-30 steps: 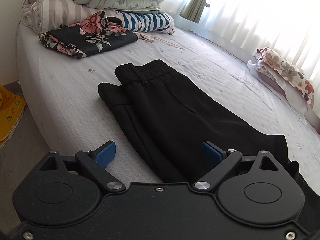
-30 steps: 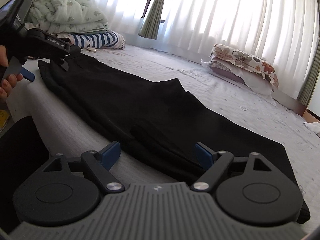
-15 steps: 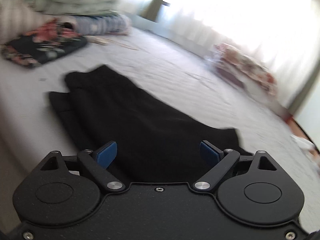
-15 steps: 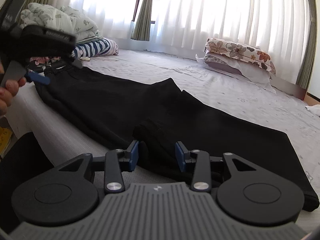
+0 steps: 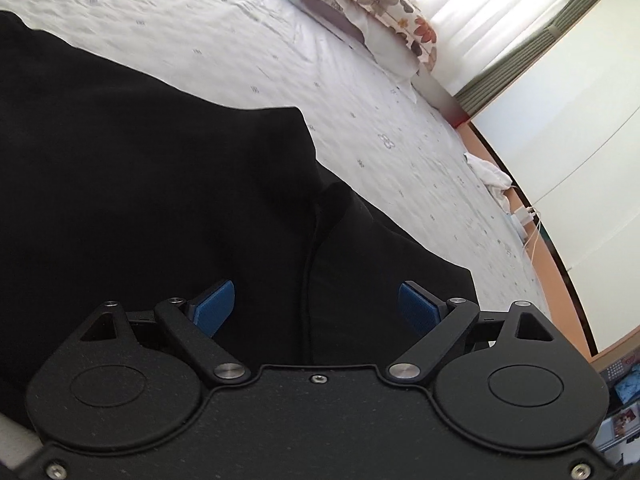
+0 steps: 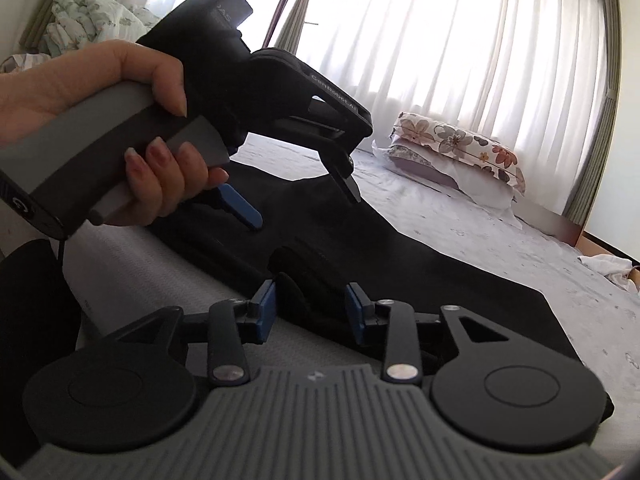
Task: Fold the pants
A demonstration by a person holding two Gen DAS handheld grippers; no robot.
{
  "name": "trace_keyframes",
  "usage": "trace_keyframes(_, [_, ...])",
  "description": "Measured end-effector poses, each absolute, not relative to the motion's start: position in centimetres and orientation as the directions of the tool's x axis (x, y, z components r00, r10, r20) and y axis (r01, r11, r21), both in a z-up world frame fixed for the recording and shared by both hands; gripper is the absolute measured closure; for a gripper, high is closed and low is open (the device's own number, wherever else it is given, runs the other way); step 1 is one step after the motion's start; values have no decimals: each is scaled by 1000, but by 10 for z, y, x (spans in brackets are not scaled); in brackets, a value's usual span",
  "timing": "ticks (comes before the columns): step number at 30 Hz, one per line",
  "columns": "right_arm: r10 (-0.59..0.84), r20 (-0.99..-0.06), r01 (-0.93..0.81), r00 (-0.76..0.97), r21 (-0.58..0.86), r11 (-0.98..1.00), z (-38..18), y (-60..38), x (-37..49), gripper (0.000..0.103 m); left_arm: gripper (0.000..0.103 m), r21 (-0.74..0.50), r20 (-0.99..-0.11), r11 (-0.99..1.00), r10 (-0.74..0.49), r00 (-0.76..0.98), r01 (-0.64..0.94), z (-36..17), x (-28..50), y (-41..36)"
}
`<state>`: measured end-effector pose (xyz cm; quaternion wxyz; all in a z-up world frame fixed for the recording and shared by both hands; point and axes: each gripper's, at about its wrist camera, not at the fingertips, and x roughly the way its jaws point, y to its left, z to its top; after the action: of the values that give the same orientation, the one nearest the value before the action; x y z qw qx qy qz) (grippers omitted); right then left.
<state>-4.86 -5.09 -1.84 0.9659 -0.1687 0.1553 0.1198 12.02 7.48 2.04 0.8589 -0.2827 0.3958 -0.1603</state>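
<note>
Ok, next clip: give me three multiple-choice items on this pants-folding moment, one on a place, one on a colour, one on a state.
1. Where do the pants lie?
A. on the bed
B. on a chair
C. on the floor

2. What colour are the left claw pads?
A. red
B. blue
C. white

3. How does the right claw stand?
A. wide open, clear of the cloth
B. out of view
C. partly closed around a fold of the pants

Key: 1 A, black cloth spread on the sheet; 2 B, both pads show blue; 3 C, cloth bunches between its pads.
</note>
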Motion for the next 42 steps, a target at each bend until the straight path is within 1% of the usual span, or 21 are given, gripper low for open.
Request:
trace_keyframes(2, [170, -341, -268, 925, -263, 927, -18, -54, -44, 42, 14, -602, -584, 795, -500, 640, 71, 21, 129, 66])
trace_keyframes(6, [168, -328, -246, 930, -214, 945, -13, -58, -35, 40, 14, -576, -593, 812, -496, 635, 97, 23, 141, 51])
trace_keyframes(10, [159, -362, -247, 919, -212, 946, -17, -56, -23, 39, 15, -574, -598, 811, -511, 618, 114, 22, 150, 42])
trace_keyframes(12, [161, -372, -251, 914, -207, 946, -21, -54, -19, 39, 29, -586, -605, 804, -520, 603, 104, 19, 155, 39])
trace_keyframes(13, [167, -380, -257, 910, -198, 946, -21, -55, -16, 43, 48, -577, -610, 810, -513, 604, 105, 18, 157, 37])
trace_keyframes(14, [180, -385, -266, 905, -182, 947, -20, -56, -15, 61, 76, -553, -623, 827, -489, 610, 99, 18, 158, 33])
trace_keyframes(15, [189, -390, -272, 901, -168, 948, -20, -56, -13, 68, 94, -512, -640, 854, -451, 622, 94, 18, 159, 30])
trace_keyframes(16, [192, -393, -272, 899, -160, 949, -20, -57, -13, 82, 98, -488, -645, 868, -432, 631, 95, 19, 160, 27])
trace_keyframes(17, [194, -394, -274, 898, -158, 949, -20, -56, -12, 86, 99, -487, -634, 867, -430, 643, 100, 20, 160, 26])
trace_keyframes(20, [207, -382, -287, 900, -163, 944, -19, -54, -11, 90, 100, -490, -601, 864, -429, 675, 113, 27, 155, 28])
trace_keyframes(27, [261, -376, -318, 889, -97, 943, -13, -52, -2, 91, 101, -430, -590, 898, -361, 722, 97, 36, 146, 34])
trace_keyframes(31, [287, -384, -339, 878, -74, 938, -16, -51, 1, 91, 101, -411, -606, 910, -323, 727, 62, 34, 145, 42])
trace_keyframes(34, [293, -402, -348, 868, -68, 935, -20, -48, 6, 92, 100, -400, -636, 916, -305, 709, 35, 27, 148, 52])
trace_keyframes(37, [285, -398, -346, 872, -90, 934, -22, -47, 10, 91, 97, -400, -655, 916, -302, 693, 22, 19, 152, 54])
trace_keyframes(39, [287, -398, -350, 871, -93, 932, -24, -44, 0, 86, 96, -414, -650, 910, -309, 694, 18, 16, 149, 58])
trace_keyframes(40, [293, -397, -354, 870, -90, 931, -23, -43, 0, 78, 94, -420, -648, 908, -311, 695, 15, 16, 149, 59])
trace_keyframes(42, [299, -396, -357, 868, -81, 931, -21, -44, 1, 57, 86, -422, -644, 907, -307, 701, 10, 17, 148, 63])
